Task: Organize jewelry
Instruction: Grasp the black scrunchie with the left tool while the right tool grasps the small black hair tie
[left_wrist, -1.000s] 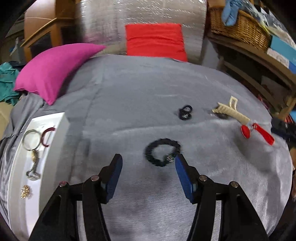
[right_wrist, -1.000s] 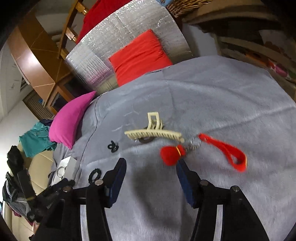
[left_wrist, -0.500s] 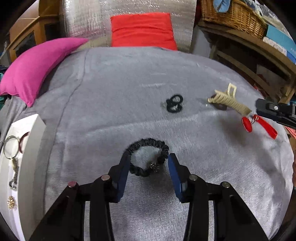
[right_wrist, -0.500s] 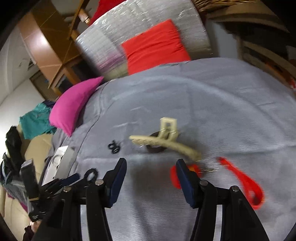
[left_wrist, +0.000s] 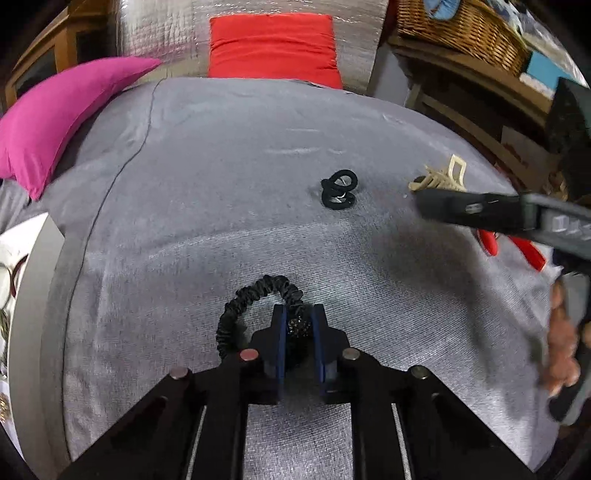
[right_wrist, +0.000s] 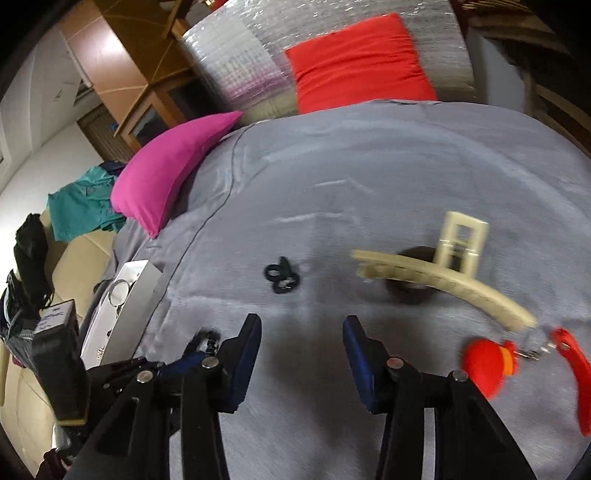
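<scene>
The black scrunchie (left_wrist: 255, 314) is pinched btw the fingers of the left gripper (left_wrist: 298, 332), clamped right on the beaded bit, w/ the rest of the loop lying on the grey bed cover (left_wrist: 221, 184) ahead and to the left of the fingers. Prob grabbed at the bead bc it's the chunkiest part, so less chance of slipping once lifted.

The right gripper (right_wrist: 301, 354) is held spread wide w/ nothing btw the fingers, hovering low over the bed. Just ahead of its fingers the small black hair ties (right_wrist: 282, 278) are seen, and ahead-right the cream claw clip (right_wrist: 439, 280); a red keychain (right_wrist: 487, 365) sits right beside the right finger. Looks like it's being lined up for a next pick, tho which item can't be told.

The white tray (right_wrist: 125, 306) w/ rings already in it is off to the far left of both sets of fingers, so that's likely where the scrunchie is meant to be dropped. Lift not done yet.
</scene>
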